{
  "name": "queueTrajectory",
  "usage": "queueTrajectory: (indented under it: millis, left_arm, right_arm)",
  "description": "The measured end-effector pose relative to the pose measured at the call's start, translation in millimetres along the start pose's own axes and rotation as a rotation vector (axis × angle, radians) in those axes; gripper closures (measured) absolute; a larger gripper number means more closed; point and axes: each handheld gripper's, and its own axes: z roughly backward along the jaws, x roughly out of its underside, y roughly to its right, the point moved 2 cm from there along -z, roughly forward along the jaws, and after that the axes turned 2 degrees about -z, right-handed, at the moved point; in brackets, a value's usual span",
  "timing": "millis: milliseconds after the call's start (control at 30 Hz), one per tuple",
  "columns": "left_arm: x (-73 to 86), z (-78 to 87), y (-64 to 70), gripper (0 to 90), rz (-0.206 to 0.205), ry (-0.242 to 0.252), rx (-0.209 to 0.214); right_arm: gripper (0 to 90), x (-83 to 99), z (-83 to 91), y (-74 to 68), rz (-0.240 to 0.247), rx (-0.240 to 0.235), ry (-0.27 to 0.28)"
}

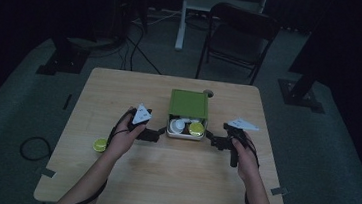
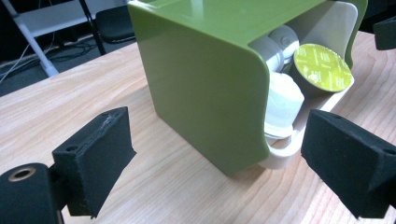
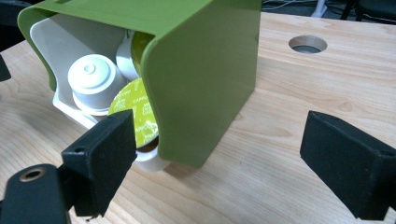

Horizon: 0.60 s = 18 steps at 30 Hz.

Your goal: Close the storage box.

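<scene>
one glossy green box [image 1: 189, 104] sits near the middle of the pale wooden desk [image 1: 161, 180], a smooth plastic shell with rounded corners and an open front that faces the person. a white inner tray [image 2: 285, 156] sticks out of that front, its lip curved and resting on the wood. in the tray lie small round coffee capsules: in the high view two can be told apart, one white capsule [image 1: 178, 126] and one green-lidded capsule [image 1: 196, 129]; the gripper views show more white ones stacked behind, but their exact number cannot be told. the white ones are ribbed, matte cups with a raised centre, and the green lid is a flat foil disc with faint printing. one more yellow-green capsule [image 1: 99, 145] lies alone on the desk, well to the left of the box.

two grippers flank the box. the left gripper [image 1: 160, 131] is just left of the tray front, its two black, foam-like jaws spread wide and grasping nothing, one on each side of the box's near left corner. the right gripper [image 1: 209, 135] is just right of the tray front, its jaws likewise spread apart and empty around the box's near right corner.

one round hole [image 3: 307, 44] is cut through the desk behind the box. one dark folding chair [image 1: 238, 34] stands on the floor beyond the box.
</scene>
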Motion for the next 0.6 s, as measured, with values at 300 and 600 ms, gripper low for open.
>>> queueTrajectory:
  millis: [300, 600]
  left_arm:
    - [13.4, 5.7, 3.0, 9.4, 0.022, -0.023, -0.012]
    - [26.9, 9.0, 8.6, 9.4, 0.033, -0.052, -0.014]
  right_arm:
    - [10.4, 11.0, 11.3, 7.5, -0.005, 0.021, -0.009]
    - [10.3, 19.8, 18.7, 13.0, 0.008, 0.038, -0.022]
